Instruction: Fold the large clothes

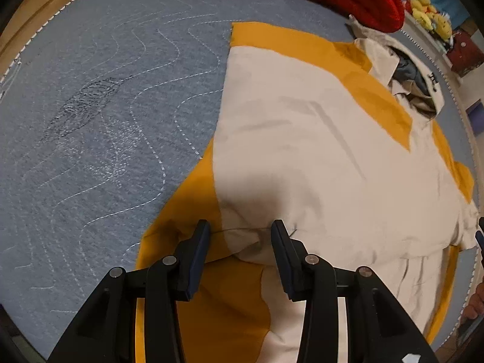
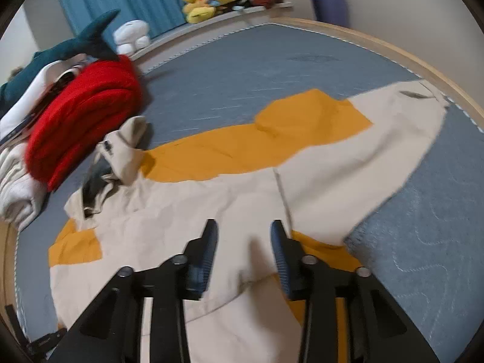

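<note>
Beige-and-orange jacket [image 1: 317, 139] lies spread on blue quilted mat [image 1: 106, 121], directly under both grippers; left gripper [image 1: 240, 230] jaws apart w/ raised fabric fold between the tips; right gripper [image 2: 243, 230] jaws apart above the cloth, gripping nothing.

The black two-finger left gripper [image 1: 240, 227] pointed steeply downward, its dark blue-padded fingers [image 1: 199, 242] standing parted, with nothing pinched between them. The black two-finger right gripper [image 2: 244, 230] tilted down less steeply, its ribbed blue-padded fingers [image 2: 279, 248] likewise apart and gripping nothing.
</note>
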The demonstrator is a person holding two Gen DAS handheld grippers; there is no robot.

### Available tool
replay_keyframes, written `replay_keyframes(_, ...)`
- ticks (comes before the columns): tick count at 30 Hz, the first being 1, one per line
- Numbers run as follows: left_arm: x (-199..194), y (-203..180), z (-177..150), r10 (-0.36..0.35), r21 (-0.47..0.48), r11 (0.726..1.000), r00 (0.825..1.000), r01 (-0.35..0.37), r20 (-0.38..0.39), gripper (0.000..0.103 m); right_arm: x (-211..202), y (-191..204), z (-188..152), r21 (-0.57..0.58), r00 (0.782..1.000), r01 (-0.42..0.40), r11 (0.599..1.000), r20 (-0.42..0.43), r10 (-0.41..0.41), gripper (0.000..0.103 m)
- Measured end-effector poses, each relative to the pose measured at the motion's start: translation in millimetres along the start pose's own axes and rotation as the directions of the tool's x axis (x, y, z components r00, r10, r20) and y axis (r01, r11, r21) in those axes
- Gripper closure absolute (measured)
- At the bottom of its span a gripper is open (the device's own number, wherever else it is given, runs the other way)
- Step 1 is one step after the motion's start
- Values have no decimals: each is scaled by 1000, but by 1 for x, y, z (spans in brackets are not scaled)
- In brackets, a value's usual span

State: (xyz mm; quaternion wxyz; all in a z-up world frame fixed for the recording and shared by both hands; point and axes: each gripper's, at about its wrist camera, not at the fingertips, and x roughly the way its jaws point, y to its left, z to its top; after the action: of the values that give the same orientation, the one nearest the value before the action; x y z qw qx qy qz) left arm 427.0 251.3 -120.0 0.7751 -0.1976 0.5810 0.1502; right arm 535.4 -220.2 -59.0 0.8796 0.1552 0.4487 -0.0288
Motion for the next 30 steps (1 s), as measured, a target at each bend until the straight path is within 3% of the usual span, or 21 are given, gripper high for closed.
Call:
replay_keyframes(4,-16,-15,1,-3,55,998,998,0,65,64,34,-3,-6,0,983,-90,996,-164,89,57)
replay_keyframes(6,-11,-22,0,-15,86,996,998,10,60,64,50,-6,-14,-15,970,-60,998,-237,55,57)
replay_keyframes(8,9,-19,-2,-12,73,997,1000,12,-5,64,67,-13,-22,-29,952,-8,1000,-306,-1,57)
replay_keyframes(11,13,-15,-2,-17,30,999,1000,18,-26,64,77,-25,-25,9,941,27,1000,-339,-22,57)
replay_keyframes(15,-13,-29,-2,-29,82,996,998,24,60,64,55,-17,-14,-19,965,-4,1000,-264,-1,57)
replay_keyframes(17,-15,-39,-7,-42,133,991,995,29,94,61,33,-7,-6,-59,982,-43,997,-184,32,57)
replay_keyframes(21,19,-31,-23,14,90,996,999,-11,-31,61,9,2,-4,-180,994,-45,983,-108,26,57)
replay_keyframes(23,10,-36,-23,25,85,996,1000,-25,-1,61,3,-9,-5,-165,993,-31,986,-115,12,57)
replay_keyframes(27,-41,-61,-25,-54,149,988,991,35,121,61,-20,-34,5,-155,998,-16,988,-66,6,57)
replay_keyframes(30,-74,-88,-36,-149,218,971,967,102,209,59,-34,-54,15,-149,1000,-9,989,-18,6,57)
